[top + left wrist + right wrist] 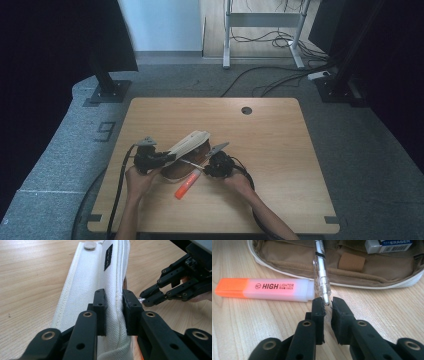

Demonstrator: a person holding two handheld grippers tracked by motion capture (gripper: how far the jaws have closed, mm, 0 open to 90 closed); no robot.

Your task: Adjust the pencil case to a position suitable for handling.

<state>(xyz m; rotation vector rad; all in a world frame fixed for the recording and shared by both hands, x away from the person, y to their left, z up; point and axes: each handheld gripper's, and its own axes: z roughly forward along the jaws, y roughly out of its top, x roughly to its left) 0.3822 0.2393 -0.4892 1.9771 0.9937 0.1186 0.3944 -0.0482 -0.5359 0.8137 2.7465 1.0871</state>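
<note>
An open white pencil case with a brown lining lies at the table's near middle. My left gripper is shut on the edge of its white flap and holds the flap up. A clear pen sticks out of the case's mouth. My right gripper is shut on the pen's near end, and its jaws also appear at the right of the left gripper view. In the high view the left gripper and right gripper flank the case.
An orange and pink highlighter lies on the wooden table just in front of the case, left of the pen. An eraser sits inside the case. A round cable hole is at the far edge.
</note>
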